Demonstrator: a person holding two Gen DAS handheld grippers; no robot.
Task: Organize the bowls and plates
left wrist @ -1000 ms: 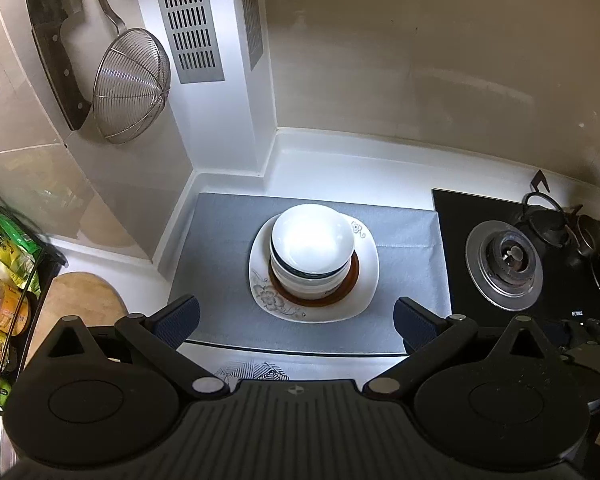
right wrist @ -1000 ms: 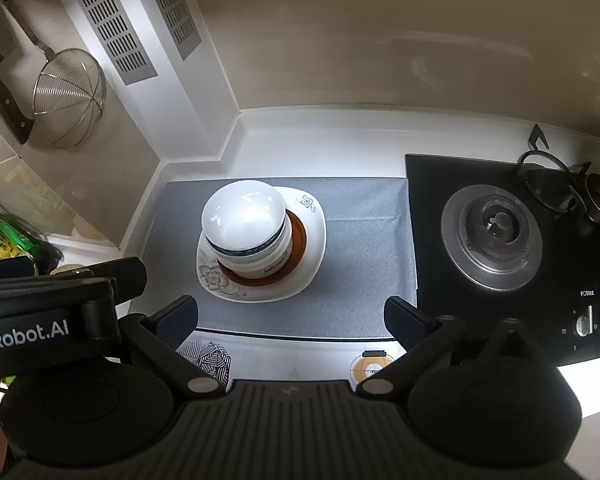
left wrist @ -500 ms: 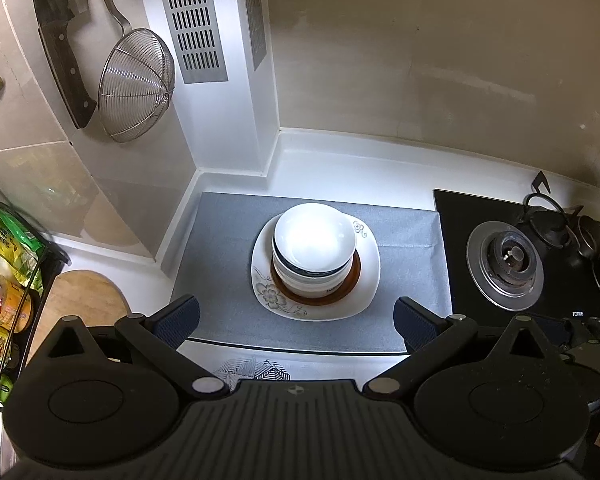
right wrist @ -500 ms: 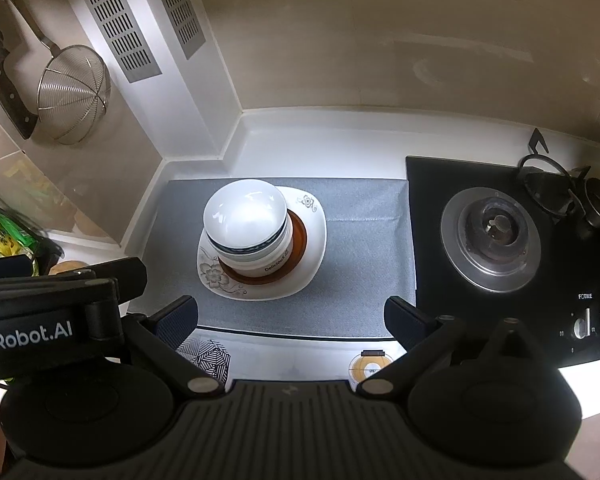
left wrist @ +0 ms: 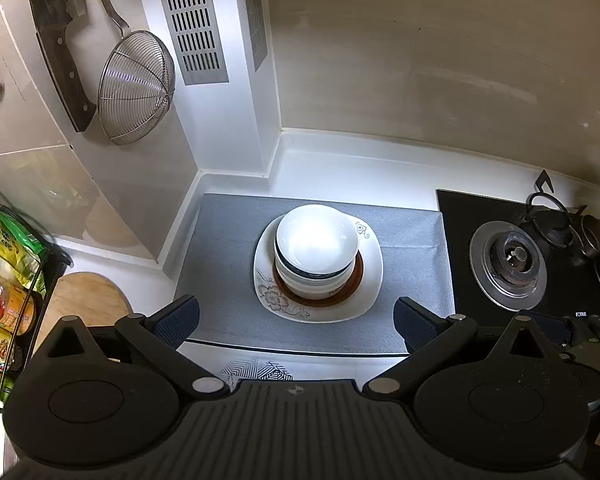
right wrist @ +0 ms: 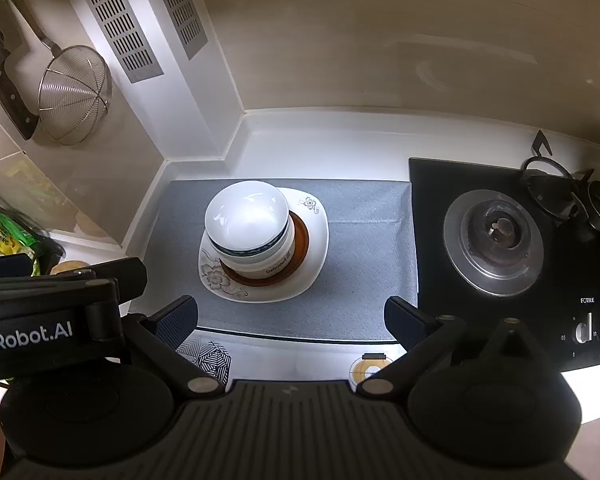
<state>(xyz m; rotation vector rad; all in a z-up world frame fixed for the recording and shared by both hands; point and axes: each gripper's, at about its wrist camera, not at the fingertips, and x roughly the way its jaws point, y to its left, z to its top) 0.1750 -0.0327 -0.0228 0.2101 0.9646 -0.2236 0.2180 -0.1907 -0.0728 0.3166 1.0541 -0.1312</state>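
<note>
Now almost nothing has changed since a second ago: the stack of dishes sits in the same spot, and both views have only slid a tiny bit, so the strainer [left wrist: 136, 88] on the wall at ten o'clock shows a little more to the right than before.

At nine o'clock in the left wrist view a rack [left wrist: 8, 280] holds bright packets, with a round wooden board [left wrist: 84, 304] just beside it. The left gripper [left wrist: 296, 322] has its two fingers spread wide apart and holds nothing. Between those fingers and farther off, at twelve o'clock from the gripper, a gray mat [left wrist: 228, 280] lies on the white counter. On the mat is a white square plate [left wrist: 364, 292] with flower marks. A brown plate [left wrist: 320, 300] lies on it, and white bowls [left wrist: 316, 248] are stacked on top of that. The gripper is well apart from the stack and touches none of it.

In the right wrist view the right gripper [right wrist: 292, 316] is also wide apart and holding nothing. The bowls [right wrist: 248, 224] sit at eleven o'clock from it, not touching. The left gripper's black body shows at nine o'clock. A black stove [right wrist: 492, 236] with a round burner lies at two o'clock, just beside the mat.
</note>
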